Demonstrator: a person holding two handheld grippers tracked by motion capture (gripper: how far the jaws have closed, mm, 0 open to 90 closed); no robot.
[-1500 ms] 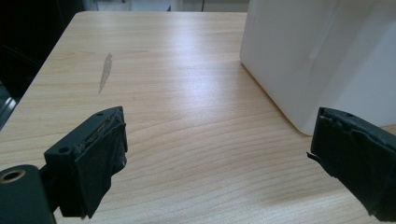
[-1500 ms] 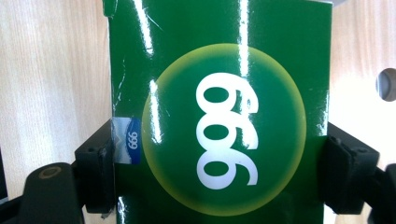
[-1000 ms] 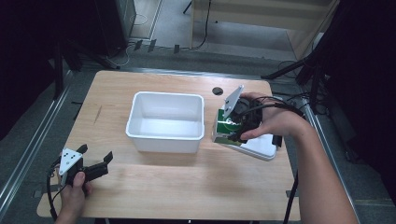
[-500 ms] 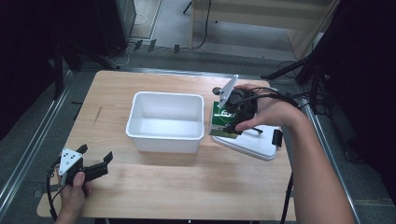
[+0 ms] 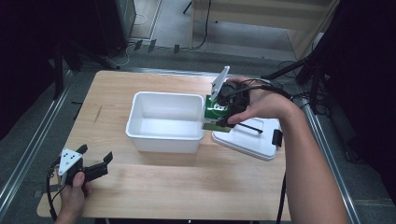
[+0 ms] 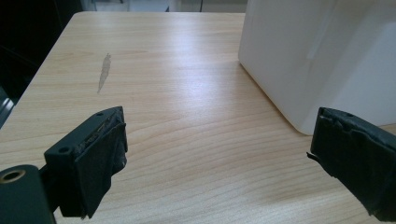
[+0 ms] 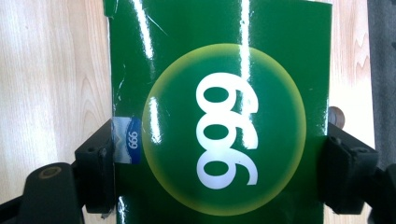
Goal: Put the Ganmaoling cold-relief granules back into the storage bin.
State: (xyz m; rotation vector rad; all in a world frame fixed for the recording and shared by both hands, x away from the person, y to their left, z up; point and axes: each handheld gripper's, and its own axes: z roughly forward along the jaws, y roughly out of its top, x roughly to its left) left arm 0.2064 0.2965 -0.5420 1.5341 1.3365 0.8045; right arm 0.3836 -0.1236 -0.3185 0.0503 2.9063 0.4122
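The right gripper (image 5: pixel 223 116) clamps a glossy green cardboard box (image 7: pixel 219 112) beside the white rectangular plastic tub (image 5: pixel 164 137). The left gripper (image 6: pixel 219 154) rests open on the wooden table (image 6: pixel 187 93).

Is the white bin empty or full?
Empty: the white bin shows a bare floor; the green box is outside it, gripped by the right gripper.

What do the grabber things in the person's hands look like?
Both are black. The left gripper has two chunky black fingers with worn, rough pads, a grey three-cornered plate with dark dots on top, and a black cable trailing off. The right gripper carries a similar plate and black cables. The forearms show no sleeves.
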